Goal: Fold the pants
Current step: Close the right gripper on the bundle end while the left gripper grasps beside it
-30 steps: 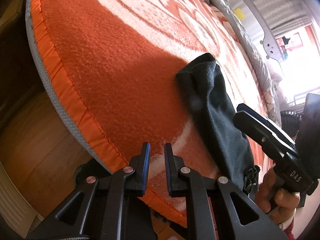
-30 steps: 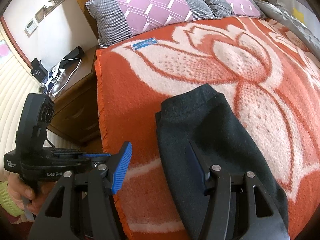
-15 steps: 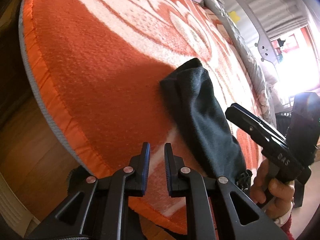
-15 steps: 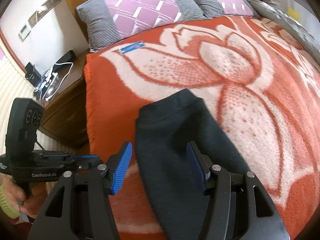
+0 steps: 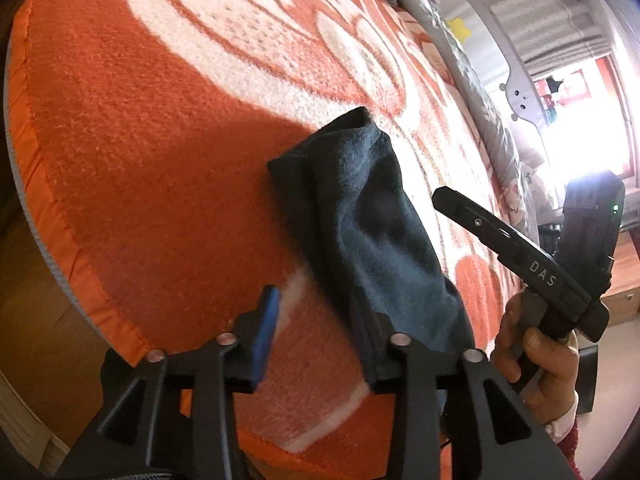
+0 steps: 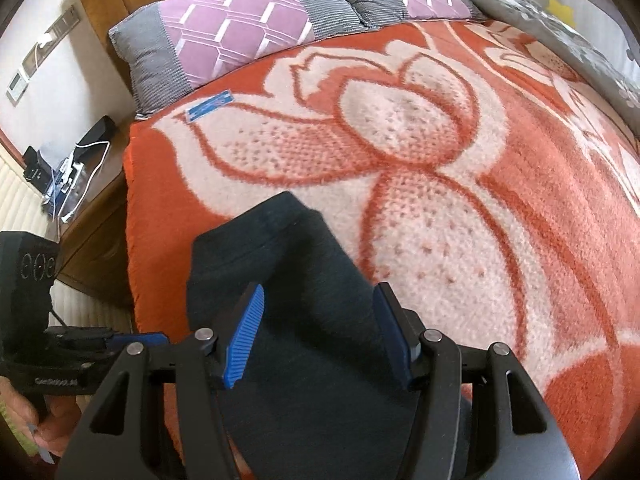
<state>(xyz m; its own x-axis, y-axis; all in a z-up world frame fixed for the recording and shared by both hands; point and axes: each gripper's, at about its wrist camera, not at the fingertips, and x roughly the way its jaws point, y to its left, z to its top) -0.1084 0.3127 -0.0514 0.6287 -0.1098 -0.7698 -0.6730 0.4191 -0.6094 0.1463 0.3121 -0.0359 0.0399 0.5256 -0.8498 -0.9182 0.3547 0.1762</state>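
Observation:
Dark folded pants (image 5: 372, 216) lie near the side edge of a bed covered by an orange and cream flower blanket (image 5: 160, 160). My left gripper (image 5: 316, 336) hovers by the pants' near end. Its jaws are opening, with only blanket between them, and its right finger lies along the pants' left edge. In the right wrist view the pants (image 6: 288, 272) run from the middle to the bottom edge. My right gripper (image 6: 320, 336) is open above them, a finger over each side of the cloth, the pads not pressing it.
Two purple and grey pillows (image 6: 224, 32) lean on the wooden headboard. A bedside table with cables (image 6: 76, 160) stands left of the bed. A grey quilt (image 6: 580, 36) lies along the far side. A hand (image 5: 532, 352) holds the right gripper's handle.
The left jaws have gone from nearly shut to apart, and that gripper has drawn up to the pants' edge. The right gripper has shifted sideways until it straddles the pants.

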